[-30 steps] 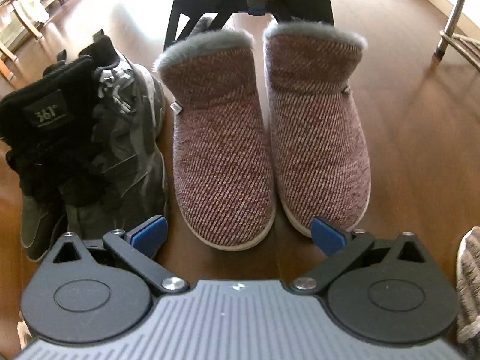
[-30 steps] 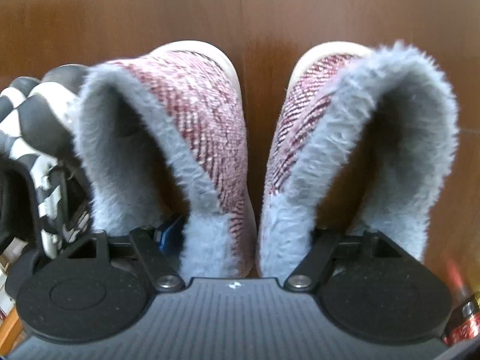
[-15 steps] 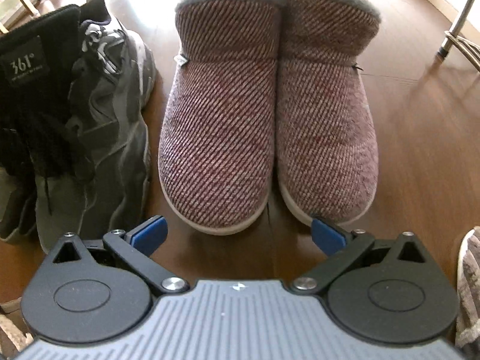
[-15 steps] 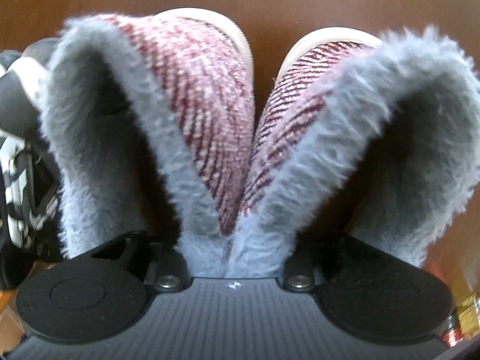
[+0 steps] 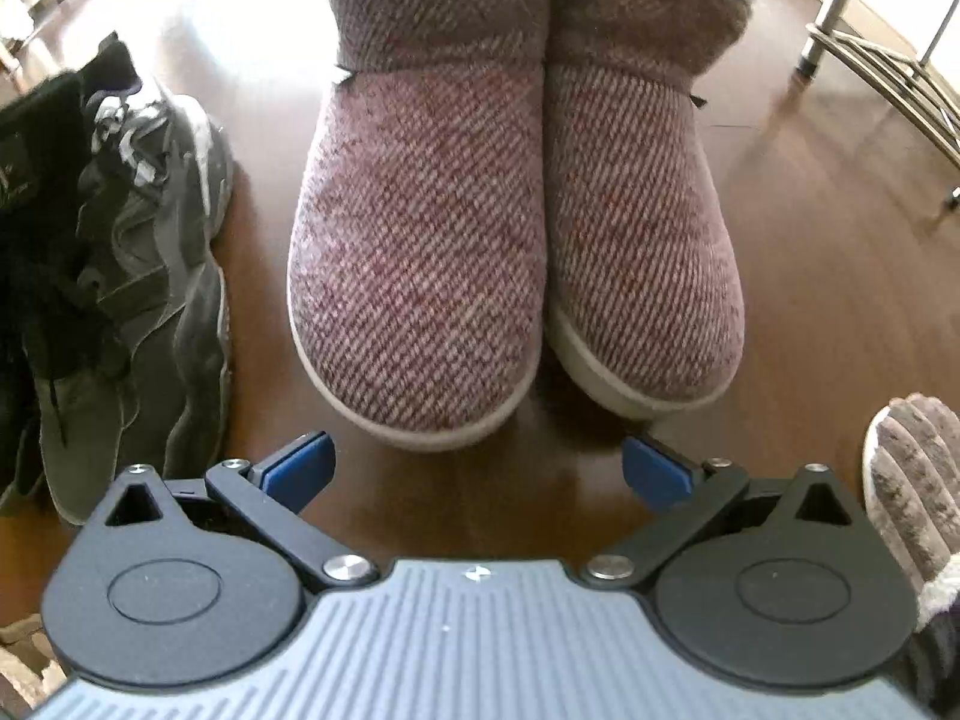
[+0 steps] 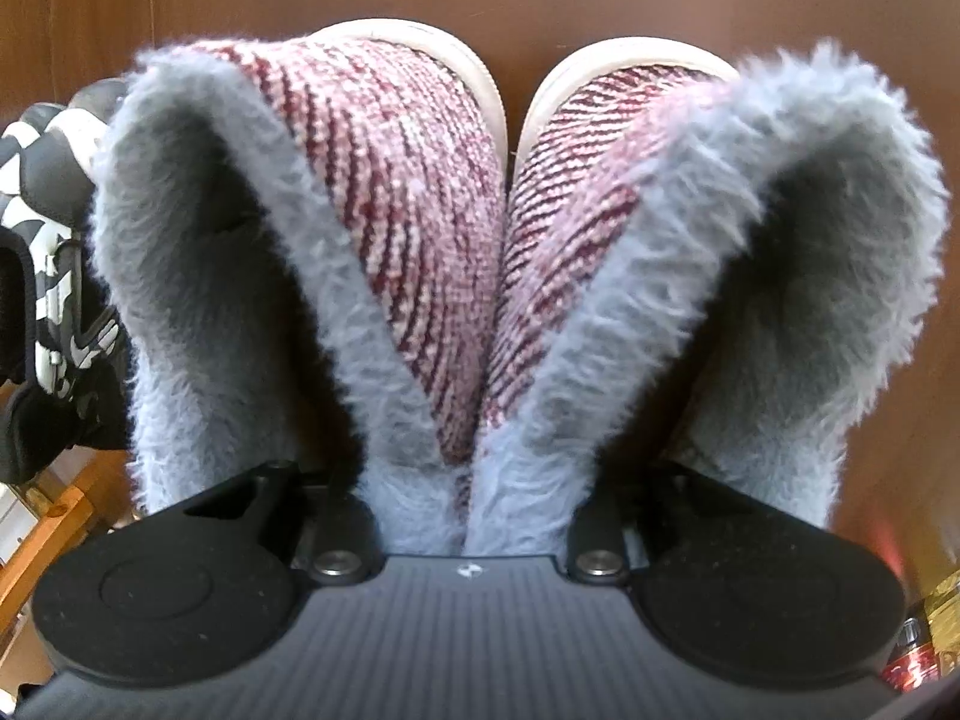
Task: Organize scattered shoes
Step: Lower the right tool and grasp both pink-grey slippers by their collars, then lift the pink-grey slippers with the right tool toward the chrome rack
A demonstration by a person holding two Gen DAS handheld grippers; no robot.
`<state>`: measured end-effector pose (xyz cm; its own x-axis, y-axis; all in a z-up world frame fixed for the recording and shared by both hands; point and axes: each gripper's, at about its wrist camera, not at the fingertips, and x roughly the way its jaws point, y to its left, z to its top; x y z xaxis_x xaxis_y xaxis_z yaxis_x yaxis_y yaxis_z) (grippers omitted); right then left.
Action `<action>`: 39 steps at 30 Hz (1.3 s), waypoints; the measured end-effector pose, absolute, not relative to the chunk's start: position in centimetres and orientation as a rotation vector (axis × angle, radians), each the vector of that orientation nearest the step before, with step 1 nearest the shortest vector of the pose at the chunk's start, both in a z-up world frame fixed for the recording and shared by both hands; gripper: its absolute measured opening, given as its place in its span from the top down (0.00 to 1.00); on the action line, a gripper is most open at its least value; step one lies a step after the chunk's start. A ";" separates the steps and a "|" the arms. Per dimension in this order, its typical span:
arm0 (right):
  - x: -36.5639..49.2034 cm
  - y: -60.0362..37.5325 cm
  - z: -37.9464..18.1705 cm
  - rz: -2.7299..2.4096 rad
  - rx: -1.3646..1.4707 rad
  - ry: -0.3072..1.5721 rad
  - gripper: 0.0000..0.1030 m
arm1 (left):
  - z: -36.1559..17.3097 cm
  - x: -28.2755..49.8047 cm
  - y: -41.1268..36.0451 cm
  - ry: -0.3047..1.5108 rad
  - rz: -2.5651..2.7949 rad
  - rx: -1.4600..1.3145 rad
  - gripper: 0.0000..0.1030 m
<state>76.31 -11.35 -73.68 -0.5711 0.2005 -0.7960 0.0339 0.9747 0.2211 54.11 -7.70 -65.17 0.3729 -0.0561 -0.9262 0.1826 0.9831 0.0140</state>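
Two maroon knit slippers with grey fur lining stand side by side on the wooden floor, toes toward my left gripper: the left slipper [image 5: 420,228] and the right slipper [image 5: 636,228]. My left gripper [image 5: 477,471] hovers open just in front of their toes with nothing between its blue pads [image 5: 300,468]. In the right wrist view I look into both fur collars [image 6: 336,312]. My right gripper [image 6: 474,498] has one finger inside each slipper; its jaws have just been closing and now pinch the two inner collar walls together. Fur hides its fingertips.
A dark grey and black sneaker [image 5: 150,276] lies left of the slippers, its laces visible in the right wrist view [image 6: 54,276]. A grey fuzzy slipper [image 5: 912,492] sits at the right edge. A metal rack [image 5: 888,60] stands at the far right.
The right gripper has shut, pulling the two slippers together until they touch. In the left wrist view the pair has come closer to the left gripper's fingers.
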 end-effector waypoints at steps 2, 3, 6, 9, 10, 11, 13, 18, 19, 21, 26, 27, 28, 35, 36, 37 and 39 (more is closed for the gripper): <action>75.8 -12.0 -72.7 0.216 0.185 2.166 0.77 | -63.7 53.7 -8.4 1.168 -0.168 0.134 0.00; 75.6 -12.4 -72.1 0.211 0.197 2.162 0.77 | -63.3 53.8 -8.6 1.165 -0.174 0.138 0.00; 74.8 -13.5 -69.4 0.194 0.236 2.143 0.77 | -60.7 53.5 -9.4 1.136 -0.192 0.169 0.00; 74.1 -14.3 -66.6 0.181 0.273 2.124 0.77 | -56.4 53.4 -9.6 1.102 -0.207 0.186 0.00; 73.7 -14.7 -65.1 0.176 0.292 2.115 0.77 | -55.2 53.8 -9.5 1.092 -0.214 0.191 0.00; 73.3 -15.2 -63.2 0.172 0.318 2.105 0.77 | -54.2 54.2 -9.6 1.084 -0.220 0.198 0.00; 72.8 -15.7 -61.2 0.168 0.344 2.096 0.77 | -51.5 54.4 -9.8 1.063 -0.238 0.222 0.00; 70.8 -17.6 -53.8 0.146 0.416 2.057 0.77 | -43.4 54.0 -10.9 1.009 -0.304 0.283 0.00; 70.4 -18.1 -52.1 0.140 0.431 2.049 0.77 | -41.8 54.5 -11.4 1.000 -0.315 0.292 0.00; 69.5 -18.9 -49.1 0.128 0.460 2.034 0.77 | -38.8 55.3 -11.9 0.978 -0.334 0.303 0.00; 67.4 -21.0 -42.0 0.106 0.534 1.999 0.77 | -33.2 55.8 -12.6 0.947 -0.359 0.293 0.00; 66.7 -21.5 -40.3 0.099 0.555 1.992 0.77 | -32.0 55.9 -13.0 0.940 -0.367 0.304 0.00; 66.2 -21.9 -39.0 0.093 0.572 1.986 0.77 | -30.9 55.9 -13.3 0.934 -0.375 0.315 0.00; 63.8 -24.2 -32.0 0.055 0.666 1.929 0.77 | -24.4 56.7 -15.4 0.911 -0.442 0.373 0.00; 63.3 -24.6 -30.8 0.049 0.684 1.917 0.77 | -23.5 56.9 -15.8 0.906 -0.455 0.382 0.00; 63.0 -25.0 -29.9 0.044 0.699 1.907 0.77 | -22.8 57.1 -16.1 0.902 -0.468 0.389 0.00; 62.5 -25.6 -28.7 0.030 0.727 1.885 0.77 | -21.8 57.6 -16.6 0.897 -0.487 0.400 0.00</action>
